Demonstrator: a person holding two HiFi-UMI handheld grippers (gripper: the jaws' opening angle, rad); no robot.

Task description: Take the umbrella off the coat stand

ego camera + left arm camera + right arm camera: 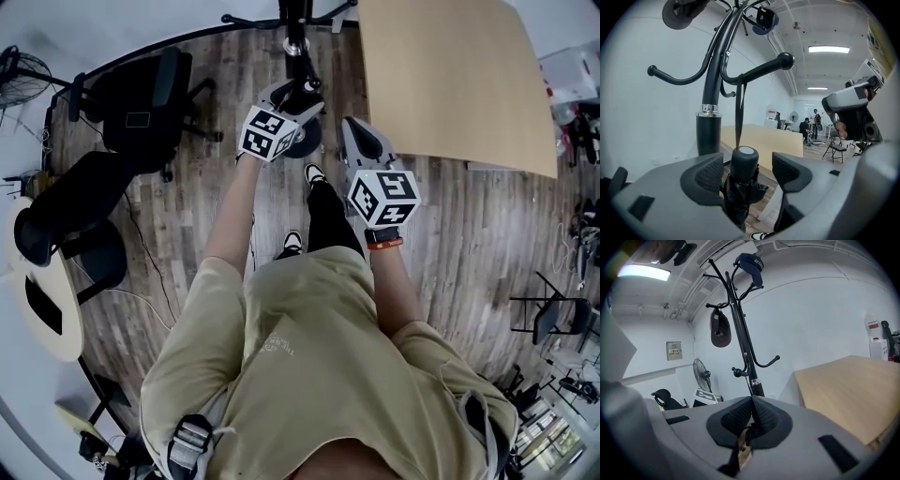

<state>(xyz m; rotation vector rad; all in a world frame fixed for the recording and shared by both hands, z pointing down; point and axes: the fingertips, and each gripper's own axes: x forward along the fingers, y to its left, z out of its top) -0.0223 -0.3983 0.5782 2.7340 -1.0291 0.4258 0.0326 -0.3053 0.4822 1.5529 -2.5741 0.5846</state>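
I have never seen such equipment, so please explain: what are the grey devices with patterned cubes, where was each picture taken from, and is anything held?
A person holds a hand gripper in each hand. The head view looks down from their head; the other two cameras ride on the grippers. The left gripper has its fingers open around a folded black umbrella, not pressing it; the umbrella hangs by its strap from a hook of the coat stand. The right gripper is shut, apparently empty. A tan table stands nearby.
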